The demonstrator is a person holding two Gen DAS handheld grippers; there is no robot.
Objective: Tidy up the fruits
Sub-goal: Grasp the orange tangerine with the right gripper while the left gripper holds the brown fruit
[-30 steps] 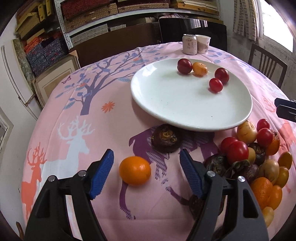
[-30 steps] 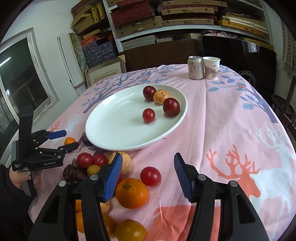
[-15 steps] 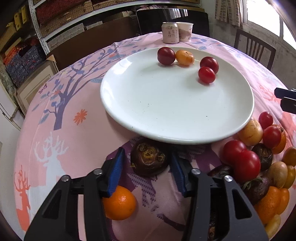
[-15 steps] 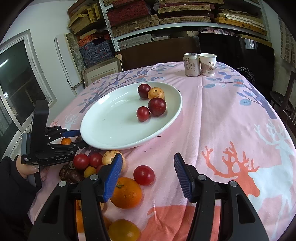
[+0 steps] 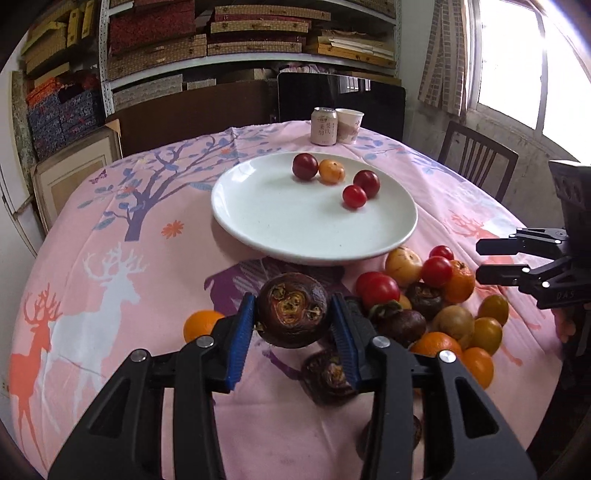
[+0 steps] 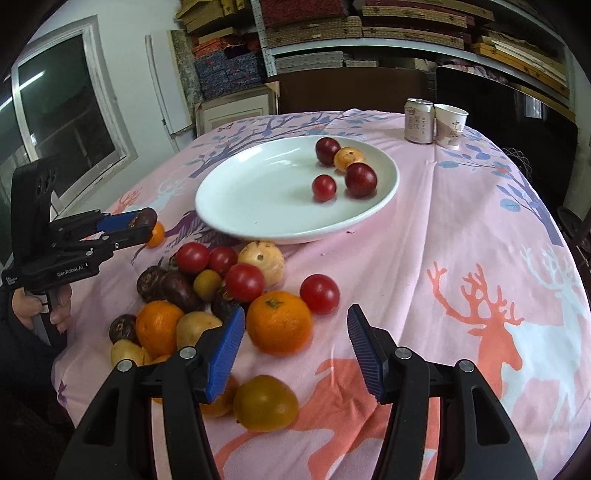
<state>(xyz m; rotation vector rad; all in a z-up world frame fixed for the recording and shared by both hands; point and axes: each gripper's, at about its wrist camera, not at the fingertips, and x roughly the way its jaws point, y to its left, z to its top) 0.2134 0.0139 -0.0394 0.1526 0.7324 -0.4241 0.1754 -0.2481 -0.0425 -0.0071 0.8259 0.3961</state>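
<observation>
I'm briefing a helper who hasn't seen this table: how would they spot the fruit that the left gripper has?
Start at the big white plate on the pink tablecloth. Just in front of its near rim, the left gripper is shut on a dark brown round fruit. Unlike the other dark fruits in the pile, it sits between blue pads, its yellowish, segmented cut end facing the camera.

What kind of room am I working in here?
Probably a home storeroom or back room: metal shelves of stacked woven boxes, a round table under a pink deer-print cloth, a dark wooden chair.

I see four fruits on the far side of the plate, the fruit pile near-right of it, and the can at the table's far edge.
</observation>
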